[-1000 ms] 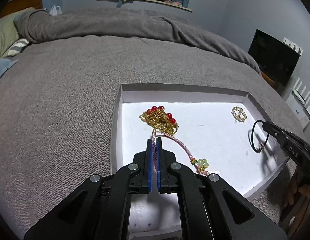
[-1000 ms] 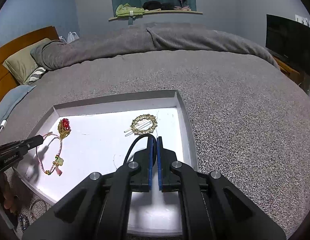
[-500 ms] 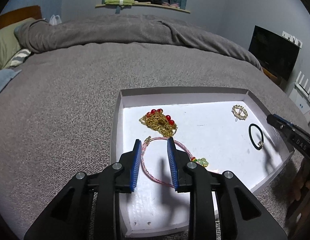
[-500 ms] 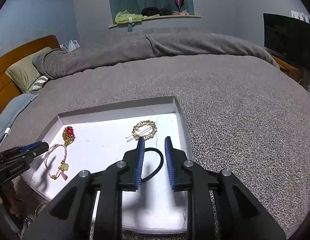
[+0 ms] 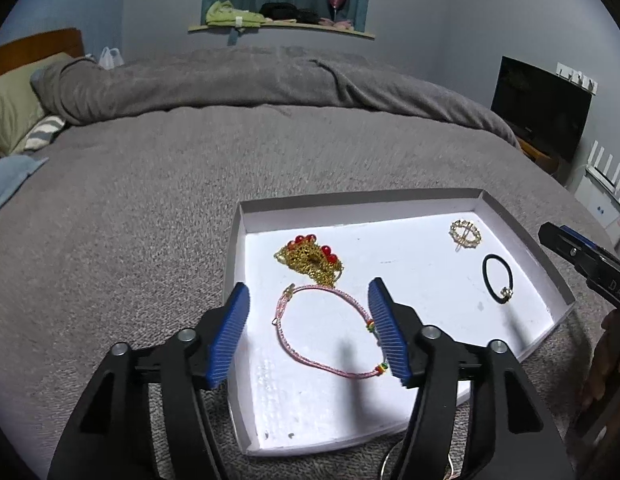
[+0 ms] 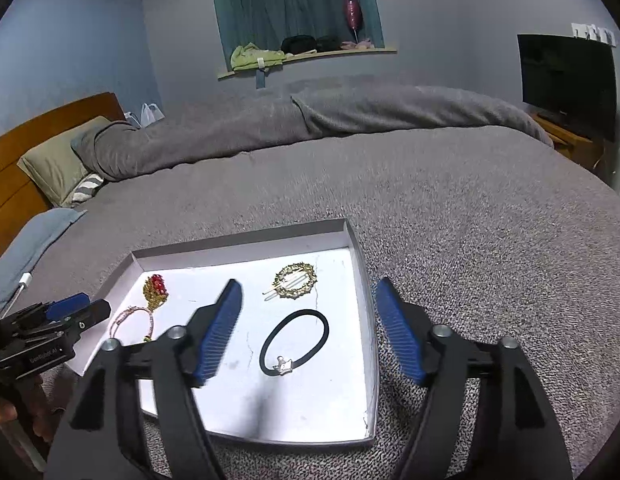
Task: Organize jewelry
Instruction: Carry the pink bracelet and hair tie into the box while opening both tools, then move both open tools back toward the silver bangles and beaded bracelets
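Both sets of jaws, clenched a sec ago, had sprung apart and were still opening. The pink bracelet [image 5: 326, 332] had dropped out of the left gripper [image 5: 310, 332] and the black hair tie [image 6: 294, 342] out of the right gripper [image 6: 310, 332]; both now lay flat in the white tray [image 5: 235, 264] on the bed [image 5: 129, 200].

Left gripper: released, hovering over the tray's near-left corner, bracelet on the tray floor below and between the blue pads [image 5: 229, 340], nothing pressing on it. Just beyond it, towards the tray's far-left corner, sat the gold chain w/ red beads [image 5: 312, 258].

Right gripper: released too, nothing gripped. Hair tie lay by the tray's right edge, charm end nearest the camera, seen between the pads in the right wrist view. The gold round hair clip [image 6: 295, 286] lay further back near the far-right corner, apart from the tie.

Tray sat on the grey blanket at the bed's near edge. In the left wrist view the right gripper's tip poked in over the tray's right rim.
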The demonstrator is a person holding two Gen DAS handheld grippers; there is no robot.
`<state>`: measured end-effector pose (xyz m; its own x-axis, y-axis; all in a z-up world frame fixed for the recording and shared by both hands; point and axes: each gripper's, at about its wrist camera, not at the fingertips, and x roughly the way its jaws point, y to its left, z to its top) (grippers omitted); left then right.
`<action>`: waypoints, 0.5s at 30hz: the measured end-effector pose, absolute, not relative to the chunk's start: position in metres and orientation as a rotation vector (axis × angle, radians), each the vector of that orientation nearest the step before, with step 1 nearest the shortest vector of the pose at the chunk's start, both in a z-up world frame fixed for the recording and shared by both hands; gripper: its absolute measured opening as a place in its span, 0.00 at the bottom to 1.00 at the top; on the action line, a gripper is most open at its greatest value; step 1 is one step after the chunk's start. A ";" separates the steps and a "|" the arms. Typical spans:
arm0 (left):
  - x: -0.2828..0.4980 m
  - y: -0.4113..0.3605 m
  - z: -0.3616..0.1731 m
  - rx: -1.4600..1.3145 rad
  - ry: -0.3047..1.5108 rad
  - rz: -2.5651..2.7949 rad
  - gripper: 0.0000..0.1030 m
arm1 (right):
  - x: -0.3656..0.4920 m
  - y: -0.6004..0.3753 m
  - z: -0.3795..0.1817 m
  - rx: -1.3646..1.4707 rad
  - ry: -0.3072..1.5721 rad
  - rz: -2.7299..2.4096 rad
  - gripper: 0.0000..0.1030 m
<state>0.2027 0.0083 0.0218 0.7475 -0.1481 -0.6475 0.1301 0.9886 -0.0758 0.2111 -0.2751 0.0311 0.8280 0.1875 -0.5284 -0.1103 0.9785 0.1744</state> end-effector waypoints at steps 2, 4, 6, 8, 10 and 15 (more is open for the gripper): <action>0.200 0.007 0.025 -0.019 0.700 -0.147 0.69 | 0.208 -0.274 0.033 0.136 0.566 0.162 0.79; 0.198 0.007 0.028 -0.011 0.688 -0.141 0.73 | 0.205 -0.274 0.033 0.141 0.557 0.168 0.86; 0.195 0.007 0.032 -0.014 0.676 -0.141 0.76 | 0.201 -0.274 0.034 0.150 0.547 0.167 0.95; 0.192 0.006 0.035 -0.018 0.670 -0.140 0.79 | 0.197 -0.273 0.036 0.151 0.540 0.169 0.95; 0.190 0.006 0.038 -0.018 0.661 -0.136 0.85 | 0.195 -0.273 0.038 0.152 0.533 0.164 0.95; 0.181 0.003 0.045 0.016 0.631 -0.114 0.90 | 0.187 -0.276 0.041 0.165 0.515 0.150 0.95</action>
